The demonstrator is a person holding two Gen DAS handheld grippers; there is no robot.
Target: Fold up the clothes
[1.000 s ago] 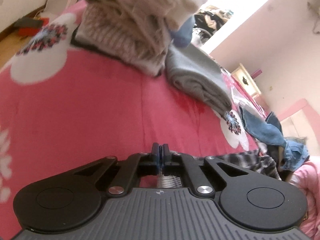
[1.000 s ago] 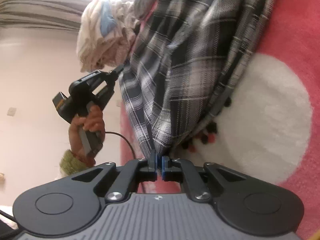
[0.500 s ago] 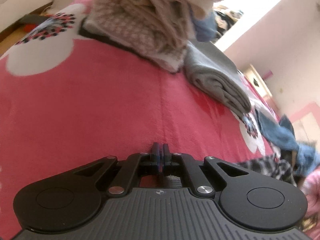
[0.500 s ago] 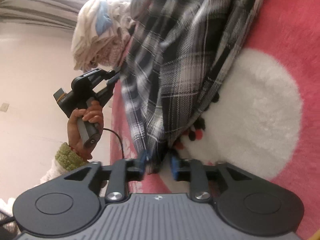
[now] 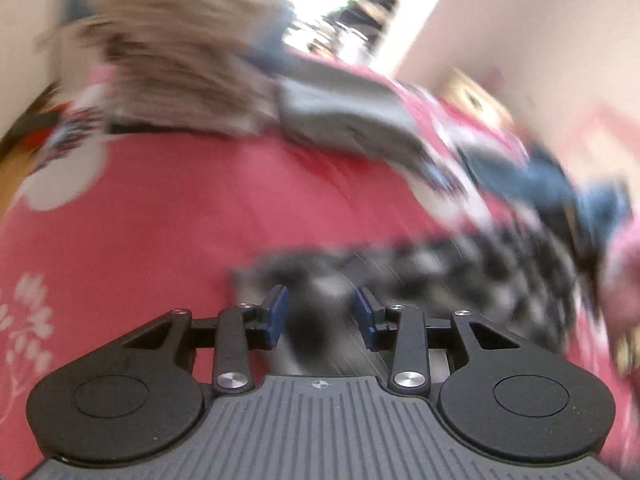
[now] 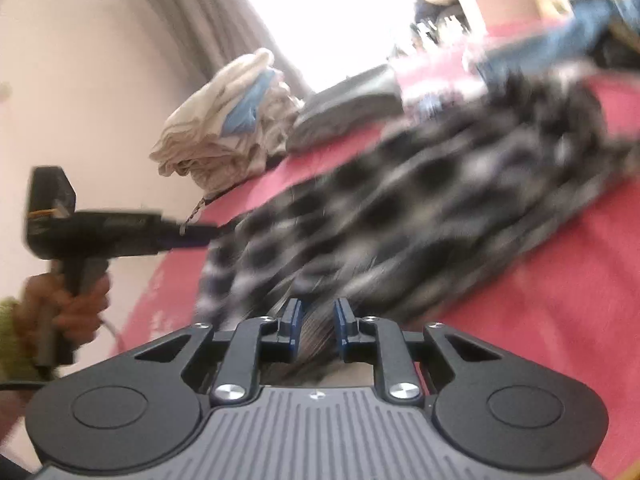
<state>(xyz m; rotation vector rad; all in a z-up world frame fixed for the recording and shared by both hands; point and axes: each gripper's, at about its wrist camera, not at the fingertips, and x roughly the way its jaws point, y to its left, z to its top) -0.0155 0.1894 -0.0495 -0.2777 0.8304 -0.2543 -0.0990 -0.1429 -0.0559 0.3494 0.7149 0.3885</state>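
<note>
A black-and-white plaid shirt [image 5: 440, 264] lies bunched on the pink bedspread [image 5: 160, 220], blurred by motion. My left gripper [image 5: 320, 312] hangs over the shirt's near edge. Its jaws are opening, with plaid cloth in the gap and the pads clear of it. In the right wrist view the shirt [image 6: 400, 208] stretches away to the upper right. My right gripper [image 6: 317, 322] is at its near end, jaws closing, with a fold of cloth between the pads. The left gripper [image 6: 200, 236], held by a hand [image 6: 68, 304], points at the shirt's left corner.
A tall pile of cream and beige clothes [image 5: 172, 72] stands at the back of the bed, with a folded grey garment [image 5: 344, 120] beside it. Blue jeans [image 5: 540, 184] lie crumpled to the right. A bright window [image 6: 340, 8] and a pink wall are behind.
My left jaws went from shut to apart, and the plaid shirt now lies right in front of them. The right gripper rolled and rose; its jaws parted and then narrowed on the cloth.
</note>
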